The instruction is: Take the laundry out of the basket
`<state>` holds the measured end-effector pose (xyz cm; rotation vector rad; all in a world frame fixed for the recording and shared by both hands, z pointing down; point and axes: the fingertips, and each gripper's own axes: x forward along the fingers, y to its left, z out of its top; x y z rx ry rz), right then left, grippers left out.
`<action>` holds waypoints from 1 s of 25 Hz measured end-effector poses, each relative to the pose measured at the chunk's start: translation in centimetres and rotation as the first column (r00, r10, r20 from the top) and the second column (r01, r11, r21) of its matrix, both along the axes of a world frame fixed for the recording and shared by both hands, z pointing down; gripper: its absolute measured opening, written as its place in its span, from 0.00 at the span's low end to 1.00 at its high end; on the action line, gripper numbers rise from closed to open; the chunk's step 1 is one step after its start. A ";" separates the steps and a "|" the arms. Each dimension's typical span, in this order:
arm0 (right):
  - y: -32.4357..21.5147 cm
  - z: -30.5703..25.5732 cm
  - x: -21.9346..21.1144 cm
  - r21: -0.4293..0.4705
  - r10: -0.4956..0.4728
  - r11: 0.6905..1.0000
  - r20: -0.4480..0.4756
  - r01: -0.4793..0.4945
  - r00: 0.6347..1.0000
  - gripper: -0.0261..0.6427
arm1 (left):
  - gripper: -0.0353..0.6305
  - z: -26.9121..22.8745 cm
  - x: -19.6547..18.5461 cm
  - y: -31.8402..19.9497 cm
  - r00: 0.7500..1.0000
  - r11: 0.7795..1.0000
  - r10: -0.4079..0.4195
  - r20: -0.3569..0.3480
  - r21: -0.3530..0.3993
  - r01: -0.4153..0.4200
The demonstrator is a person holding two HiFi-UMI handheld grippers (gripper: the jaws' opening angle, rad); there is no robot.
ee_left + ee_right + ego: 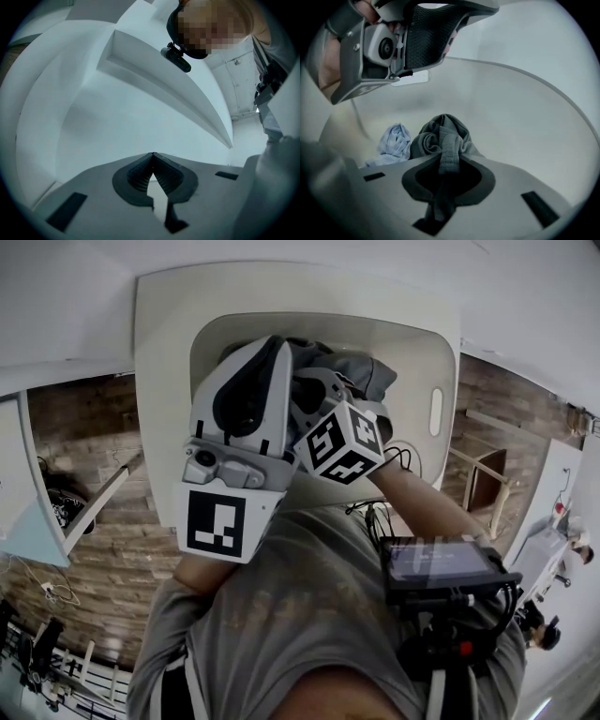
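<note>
Person's shirt [281, 615]: filling the bottom of head view
Left claw [152, 157]: jaws resting together, gripping nothing, hanging above the basket [164, 381]
Right claw [449, 161]: reaching into basket, jaws clamping on a grey garment [443, 133]
Grey garment: sitting bunched up inside basket
Blue cloth [393, 143]: lying just beside grey garment on the basket floor

A black screen unit [441, 563] shows beside brick-patterned floor [94, 549].
</note>
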<state>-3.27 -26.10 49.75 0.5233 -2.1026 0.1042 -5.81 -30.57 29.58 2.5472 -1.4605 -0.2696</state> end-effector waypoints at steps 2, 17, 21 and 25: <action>-0.3 -0.5 0.0 0.004 0.014 1.000 0.025 -0.014 1.000 0.12 | 0.06 0.2 0.2 0.0 1.000 1.000 -0.003 0.013 0.000 0.003; -3.6 -7.9 1.5 0.079 0.170 0.974 0.370 -0.214 0.913 0.11 | 0.06 -2.2 0.5 1.8 0.995 0.998 -0.031 0.097 0.058 0.025; -3.4 -7.6 2.0 0.071 0.159 0.978 0.354 -0.196 0.922 0.12 | 0.06 -2.5 0.8 2.3 0.994 0.997 -0.038 0.104 0.064 0.032; -3.6 -6.7 1.5 0.068 0.151 0.980 0.339 -0.184 0.928 0.13 | 0.06 -2.0 0.5 1.9 0.994 0.998 -0.040 0.103 0.059 0.034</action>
